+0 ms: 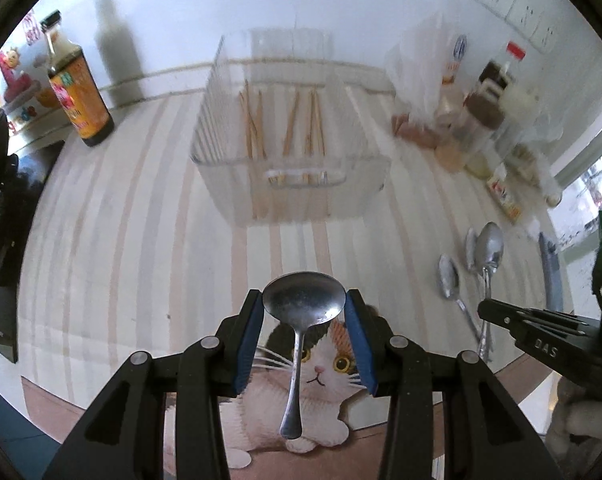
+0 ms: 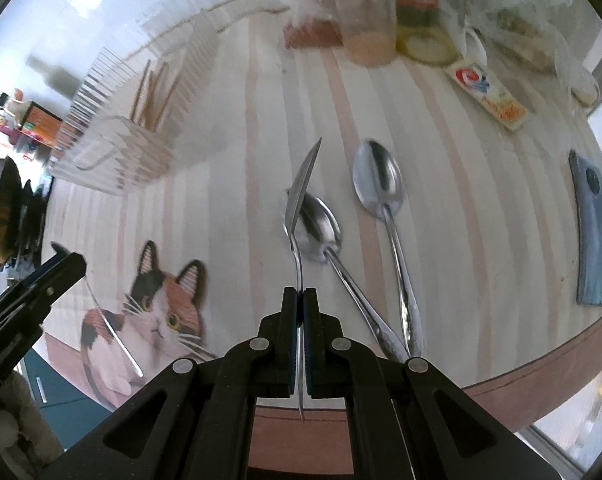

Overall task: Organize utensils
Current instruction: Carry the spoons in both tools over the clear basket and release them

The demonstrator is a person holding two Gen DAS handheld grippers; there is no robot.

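Left wrist view: left gripper [image 1: 304,305] is pinching a spoon [image 1: 303,300] by the bowl edges, handle dangling over the table [image 1: 121,240]; bowl could be pivoting or slipping w/ such a thin hold before reaching the clear holder [image 1: 289,184].

Right wrist view: right gripper [image 2: 299,300] is clamping narrow on a second spoon's [image 2: 301,184] handle, edge-on; it could be swinging into the two spoons [image 2: 381,184] lying just beside.

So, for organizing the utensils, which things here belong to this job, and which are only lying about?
Belong to the job:
- spoon in the left gripper
- spoon in the right gripper
- two spoons on the table
- clear organizer bin with chopsticks

Just lying about:
- sauce bottle
- phone
- jars and packets
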